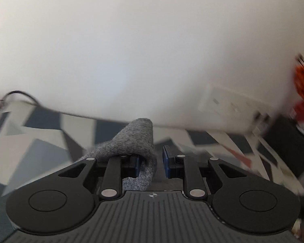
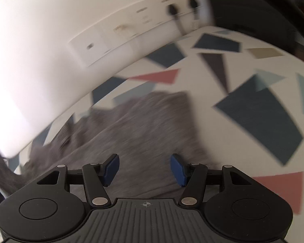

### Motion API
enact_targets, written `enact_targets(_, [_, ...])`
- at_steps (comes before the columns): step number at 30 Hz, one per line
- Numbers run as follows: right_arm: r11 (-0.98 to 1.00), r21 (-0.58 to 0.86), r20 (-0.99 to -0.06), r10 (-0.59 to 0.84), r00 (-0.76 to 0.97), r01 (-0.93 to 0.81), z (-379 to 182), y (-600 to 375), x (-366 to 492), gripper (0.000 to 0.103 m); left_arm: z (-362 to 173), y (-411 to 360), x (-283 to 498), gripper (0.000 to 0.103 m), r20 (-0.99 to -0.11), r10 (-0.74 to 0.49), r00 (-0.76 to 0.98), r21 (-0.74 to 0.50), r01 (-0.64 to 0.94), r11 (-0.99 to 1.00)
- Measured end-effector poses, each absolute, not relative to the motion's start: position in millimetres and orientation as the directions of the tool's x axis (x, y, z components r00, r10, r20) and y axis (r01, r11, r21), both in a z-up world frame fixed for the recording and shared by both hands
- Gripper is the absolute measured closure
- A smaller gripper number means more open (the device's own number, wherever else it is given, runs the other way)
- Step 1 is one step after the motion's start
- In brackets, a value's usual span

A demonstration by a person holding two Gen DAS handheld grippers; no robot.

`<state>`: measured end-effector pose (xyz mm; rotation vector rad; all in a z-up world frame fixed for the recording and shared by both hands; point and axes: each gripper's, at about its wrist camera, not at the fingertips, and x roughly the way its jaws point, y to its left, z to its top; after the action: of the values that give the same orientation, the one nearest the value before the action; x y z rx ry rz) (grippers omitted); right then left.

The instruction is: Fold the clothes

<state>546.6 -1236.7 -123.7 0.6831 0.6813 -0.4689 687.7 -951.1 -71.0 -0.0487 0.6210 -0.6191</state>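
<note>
Grey knit garment (image 2: 143, 125): spread on the patterned bench (image 2: 253, 121), running away leftward toward the wall; right gripper (image 2: 145, 169) directly above it, fingers half-spread, empty; left gripper (image 1: 151, 163), fingers narrow with a gap, cloth fold draped over one finger (image 1: 134, 166), grip uncertain

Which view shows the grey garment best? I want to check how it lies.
The right wrist view: the grey garment spreads across the patterned surface beyond the right gripper, though blurred. The left wrist view shows only a bunched fold at the left gripper.
</note>
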Motion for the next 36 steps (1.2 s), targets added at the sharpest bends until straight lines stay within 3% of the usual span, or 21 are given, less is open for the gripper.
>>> enact_targets(2, [0.677, 0.414, -0.702, -0.188, 0.687, 0.609, -123.5, -1246.2, 538.2, 0.050, -91.9, -987.1, 678.0, 0.053, -0.633, -0.587, 0.504, -0.169, 0.650, 0.741])
enact_targets(4, [0.675, 0.413, -0.702, -0.192, 0.686, 0.611, -123.7, -1250.7, 533.2, 0.050, -113.4, -1008.7, 669.1, 0.036, -0.733, -0.541, 0.413, -0.112, 0.710, 0.695])
enact_targets(6, [0.685, 0.408, -0.701, -0.188, 0.688, 0.604, -123.4, -1250.5, 531.3, 0.050, -121.3, -1007.2, 660.7, 0.035, -0.745, -0.512, 0.428, -0.060, 0.721, 0.690])
enact_targets(8, [0.708, 0.403, -0.696, -0.175, 0.696, 0.580, -122.5, -1246.7, 533.4, 0.050, -117.1, -990.6, 658.2, 0.027, -0.732, -0.525, 0.434, -0.077, 0.713, 0.697])
enact_targets(12, [0.786, 0.390, -0.676, -0.109, 0.729, 0.479, -117.8, -1226.6, 552.9, 0.050, -105.0, -939.6, 652.7, 0.022, -0.711, -0.532, 0.459, -0.164, 0.628, 0.761])
enact_targets(18, [0.934, 0.324, -0.621, 0.087, 0.779, 0.153, -96.2, -1156.2, 600.9, 0.050, -112.7, -869.1, 649.2, 0.022, -0.767, -0.364, 0.528, -0.114, 0.446, 0.888])
enact_targets(23, [0.964, 0.164, -0.613, 0.267, 0.744, -0.210, -84.9, -1063.6, 644.1, 0.051, -125.2, -837.0, 635.1, 0.022, -0.789, -0.284, 0.545, -0.061, 0.390, 0.919])
enact_targets(26, [0.944, 0.019, -0.655, 0.261, 0.709, -0.330, -97.7, -1016.8, 664.2, 0.053, -130.4, -831.7, 633.2, 0.022, -0.784, -0.266, 0.561, -0.057, 0.363, 0.930])
enact_targets(27, [0.942, -0.017, -0.669, 0.239, 0.704, -0.336, -103.3, -1009.7, 669.9, 0.058, -131.1, -831.7, 633.6, 0.022, -0.781, -0.260, 0.568, -0.052, 0.355, 0.933])
enact_targets(28, [0.943, -0.056, -0.674, 0.206, 0.710, -0.328, -107.7, -1006.3, 673.3, 0.075, -131.4, -832.4, 635.3, 0.021, -0.783, -0.247, 0.571, -0.042, 0.347, 0.937])
enact_targets(30, [0.953, -0.095, -0.663, 0.154, 0.732, -0.286, -110.5, -1011.3, 675.7, 0.094, -130.7, -831.7, 639.0, 0.020, -0.790, -0.223, 0.571, -0.038, 0.317, 0.948])
enact_targets(36, [0.974, 0.172, -0.580, -0.023, 0.814, 0.150, -87.3, -1115.2, 634.4, 0.096, -130.8, -826.2, 652.7, 0.018, -0.800, -0.183, 0.571, -0.028, 0.270, 0.962])
